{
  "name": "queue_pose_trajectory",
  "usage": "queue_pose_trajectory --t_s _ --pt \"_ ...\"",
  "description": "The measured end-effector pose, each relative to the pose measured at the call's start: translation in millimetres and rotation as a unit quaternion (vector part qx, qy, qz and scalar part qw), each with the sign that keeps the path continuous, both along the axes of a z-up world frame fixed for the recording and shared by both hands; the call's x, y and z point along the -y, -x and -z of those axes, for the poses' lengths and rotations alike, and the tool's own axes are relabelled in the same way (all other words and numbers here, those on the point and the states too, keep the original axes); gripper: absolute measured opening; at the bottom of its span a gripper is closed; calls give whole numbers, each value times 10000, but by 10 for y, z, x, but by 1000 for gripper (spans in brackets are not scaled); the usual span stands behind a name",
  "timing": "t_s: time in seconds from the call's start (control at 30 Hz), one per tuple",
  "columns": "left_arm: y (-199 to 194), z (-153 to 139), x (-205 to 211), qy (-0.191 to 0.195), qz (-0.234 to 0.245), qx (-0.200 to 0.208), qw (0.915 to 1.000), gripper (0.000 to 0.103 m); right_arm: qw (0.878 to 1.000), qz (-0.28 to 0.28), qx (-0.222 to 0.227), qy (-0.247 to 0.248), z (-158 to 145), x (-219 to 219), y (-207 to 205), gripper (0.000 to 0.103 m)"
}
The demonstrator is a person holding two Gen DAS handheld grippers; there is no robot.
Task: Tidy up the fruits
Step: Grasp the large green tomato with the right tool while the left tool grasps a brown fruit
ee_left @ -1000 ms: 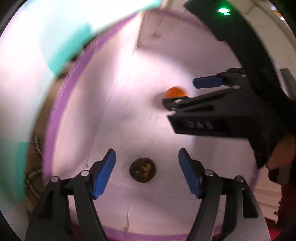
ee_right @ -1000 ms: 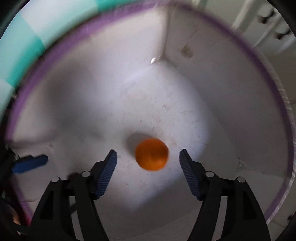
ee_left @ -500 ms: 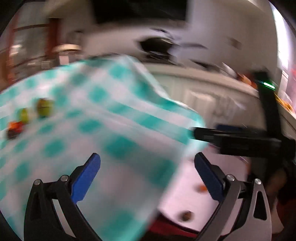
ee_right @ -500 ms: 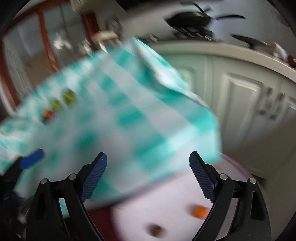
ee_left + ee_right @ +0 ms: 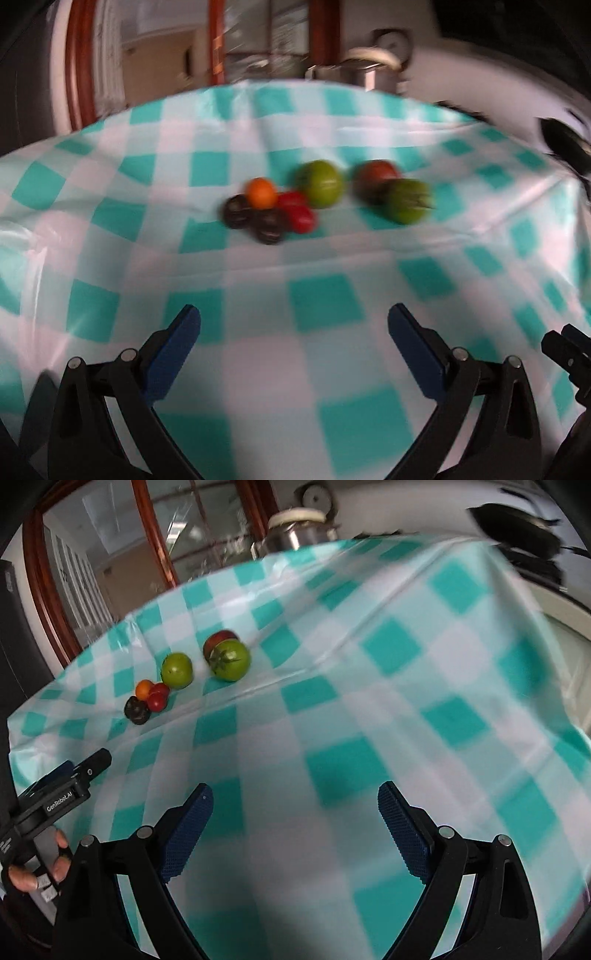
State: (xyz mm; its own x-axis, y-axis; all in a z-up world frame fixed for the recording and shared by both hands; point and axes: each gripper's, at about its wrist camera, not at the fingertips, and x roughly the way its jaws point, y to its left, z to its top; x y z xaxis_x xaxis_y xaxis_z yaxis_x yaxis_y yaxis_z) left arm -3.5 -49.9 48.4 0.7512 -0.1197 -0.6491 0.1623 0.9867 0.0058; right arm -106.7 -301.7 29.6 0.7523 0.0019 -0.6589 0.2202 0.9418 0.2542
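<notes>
The left gripper [image 5: 293,338] and right gripper [image 5: 295,814] both gape empty above the teal-and-white checked tablecloth [image 5: 369,720]; the cluster of small round tomato-like fruits [image 5: 321,199] lies far ahead.

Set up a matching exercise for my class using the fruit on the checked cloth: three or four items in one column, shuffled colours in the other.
Items:
1. small round fruit
2. stemmed tomato
3. pair of cherry tomatoes
4. wrinkled fruits

Colours:
A. red
B. near-black
C. orange
D. green

Pairs: 1-C, 2-D, 3-A, 4-B
</notes>
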Motion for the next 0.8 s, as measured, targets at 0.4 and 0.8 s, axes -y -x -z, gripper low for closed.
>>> queue_pose_trajectory --t_s 0.4,0.8 --pt "-830 257 -493 476 -636 -712 9943 102 9960 -243 -766 397 146 -375 -1798 88" --pt "-881 330 -510 510 -629 -928 9924 102 9894 -222 -1104 916 220 -570 -2469 88"
